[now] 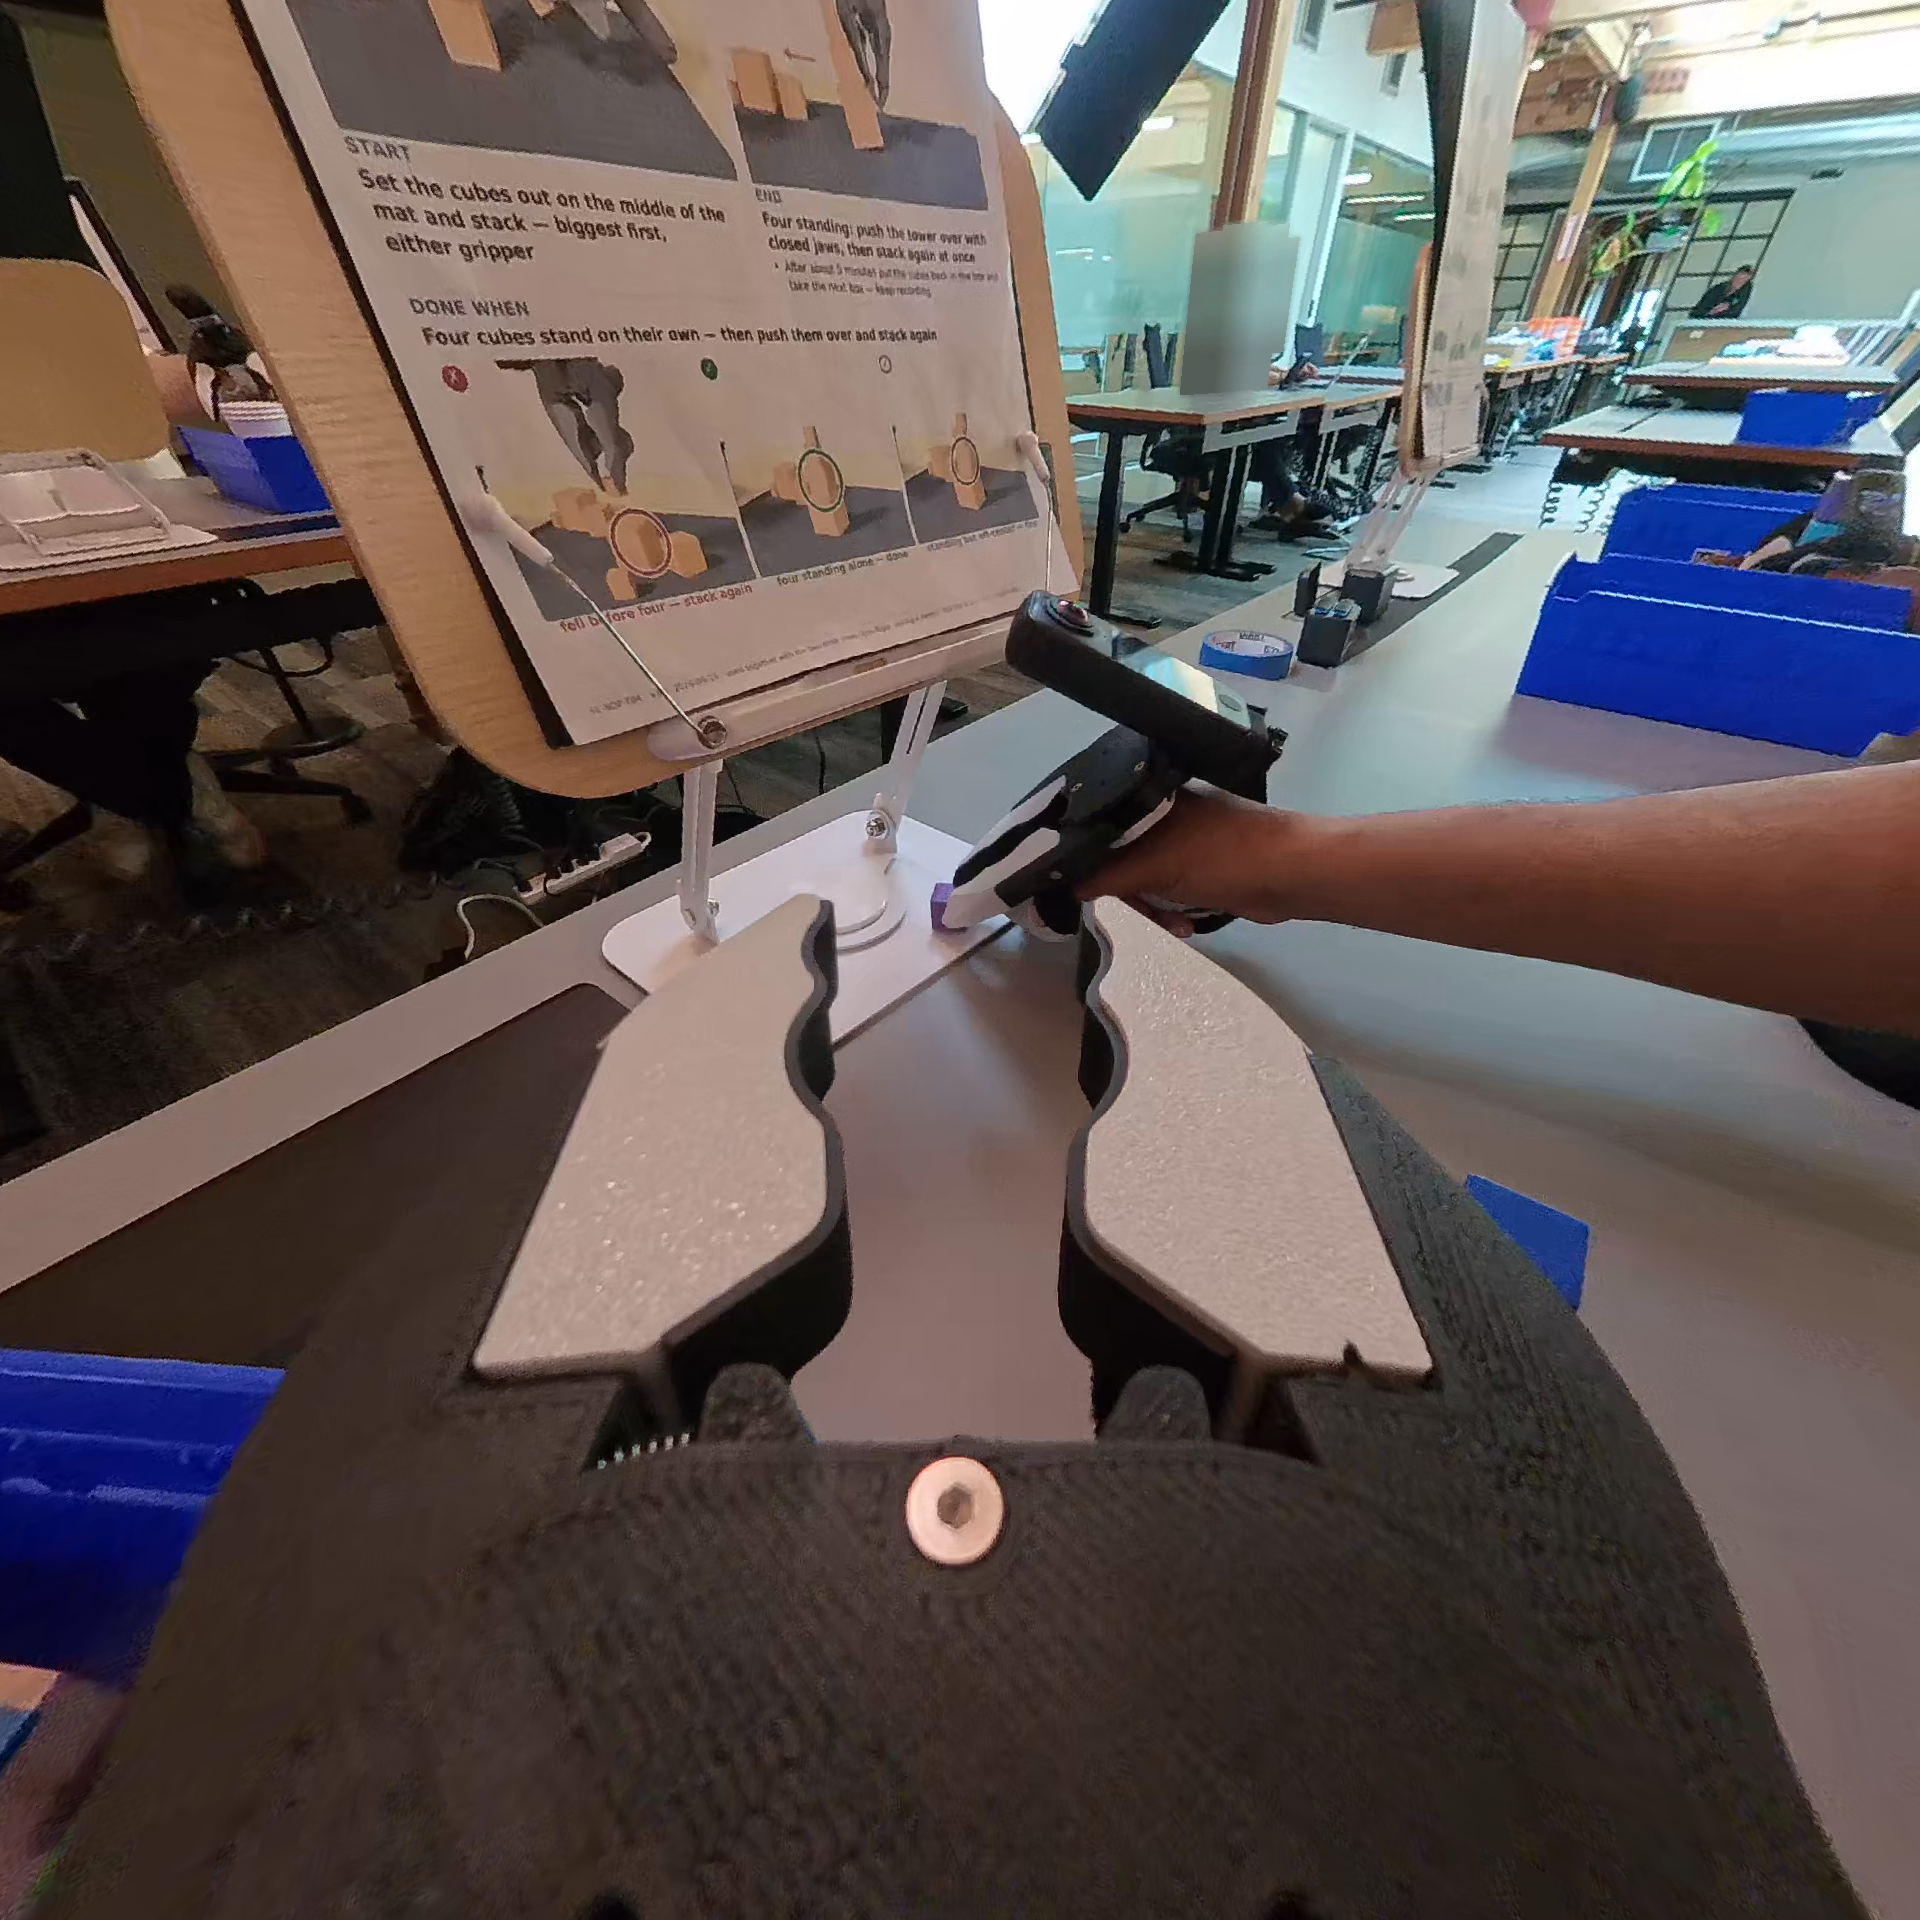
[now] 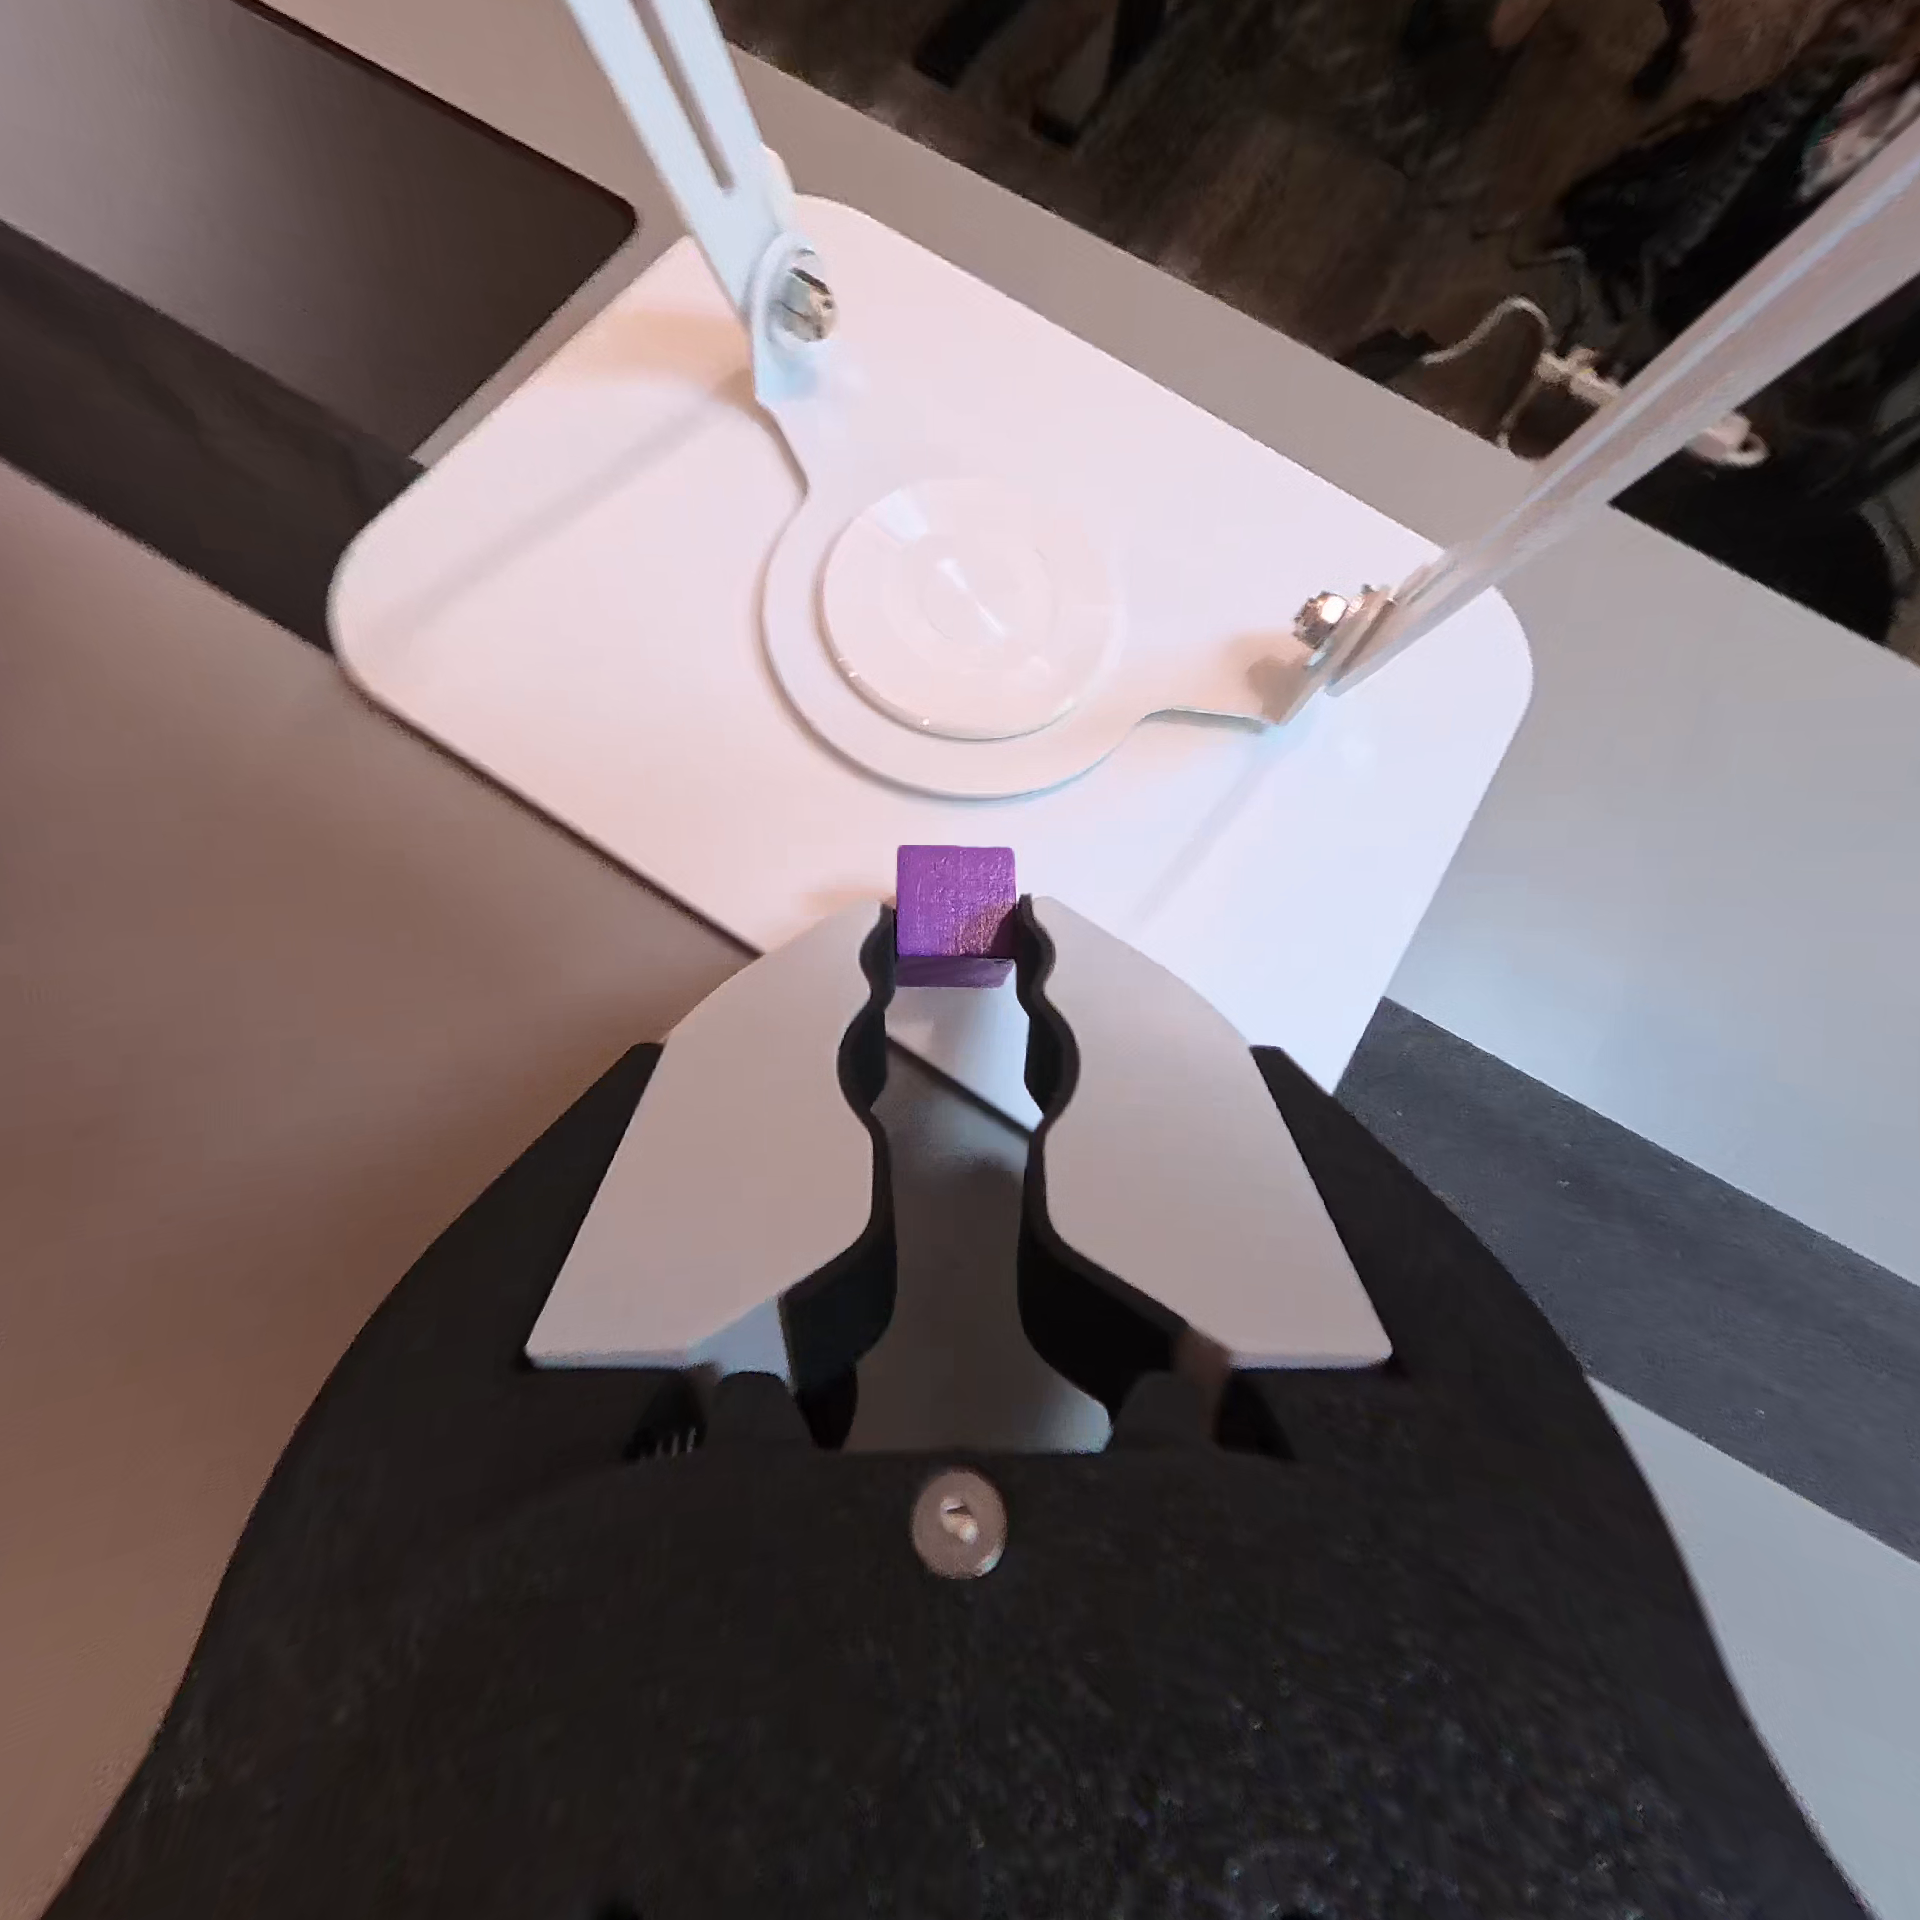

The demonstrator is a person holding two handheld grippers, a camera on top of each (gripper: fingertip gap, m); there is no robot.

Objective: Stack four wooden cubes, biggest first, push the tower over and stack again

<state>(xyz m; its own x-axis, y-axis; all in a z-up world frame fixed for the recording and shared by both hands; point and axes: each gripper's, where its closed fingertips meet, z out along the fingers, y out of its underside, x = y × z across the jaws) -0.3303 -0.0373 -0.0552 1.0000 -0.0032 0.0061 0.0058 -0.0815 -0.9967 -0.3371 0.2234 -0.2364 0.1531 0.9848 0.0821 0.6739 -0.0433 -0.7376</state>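
A small purple cube sits between the tips of my right gripper, and both pads press on its sides. The cube is low over the near edge of the white stand base. The left wrist view shows the same: the right gripper, held by a hand, grips the purple cube at the base plate. My left gripper is open and empty, hovering over the table just short of the right gripper. No other cubes are in view.
A wooden board with an instruction sheet stands on the white base, its two struts rising ahead. A dark mat lies on the grey table. Blue bins and a blue tape roll sit at the far right. Tip to tip, the grippers are about 30 cm apart.
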